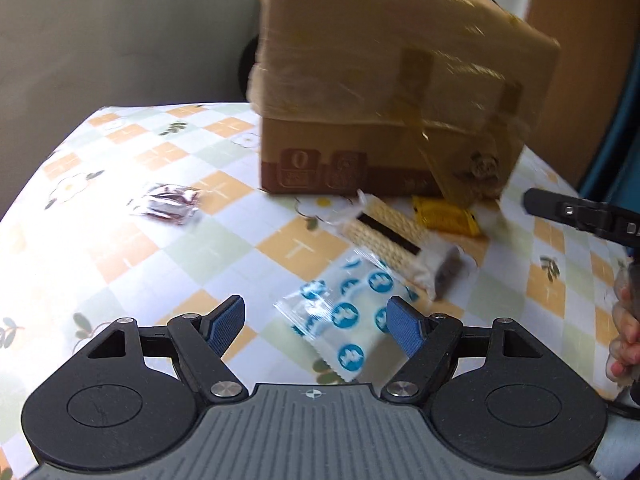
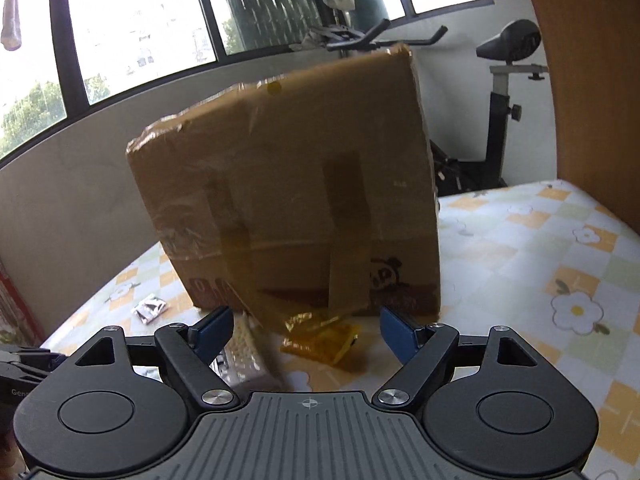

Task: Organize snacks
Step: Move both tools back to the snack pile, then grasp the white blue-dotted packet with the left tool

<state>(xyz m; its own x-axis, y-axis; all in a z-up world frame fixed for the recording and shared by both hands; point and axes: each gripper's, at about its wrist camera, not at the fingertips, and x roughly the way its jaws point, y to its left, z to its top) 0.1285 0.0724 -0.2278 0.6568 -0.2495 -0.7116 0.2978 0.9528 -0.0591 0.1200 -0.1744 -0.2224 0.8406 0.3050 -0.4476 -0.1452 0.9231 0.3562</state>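
Observation:
A taped cardboard box (image 1: 392, 92) stands on the checkered tablecloth (image 1: 120, 240); it also shows in the right wrist view (image 2: 288, 192). In front of it lie a wafer pack (image 1: 392, 236), a yellow packet (image 1: 446, 216), a blue-dotted clear packet (image 1: 340, 320) and a dark silver packet (image 1: 168, 204). My left gripper (image 1: 318, 326) is open, just above the blue-dotted packet. My right gripper (image 2: 306, 330) is open, over the yellow packet (image 2: 320, 340), with the wafer pack (image 2: 244, 356) at its left finger. The silver packet (image 2: 150, 308) lies to the left.
The right gripper's tip (image 1: 576, 212) and a hand (image 1: 624, 332) show at the left wrist view's right edge. An exercise bike (image 2: 500, 120) and windows stand behind the table. A wooden panel (image 2: 592, 80) rises at the right.

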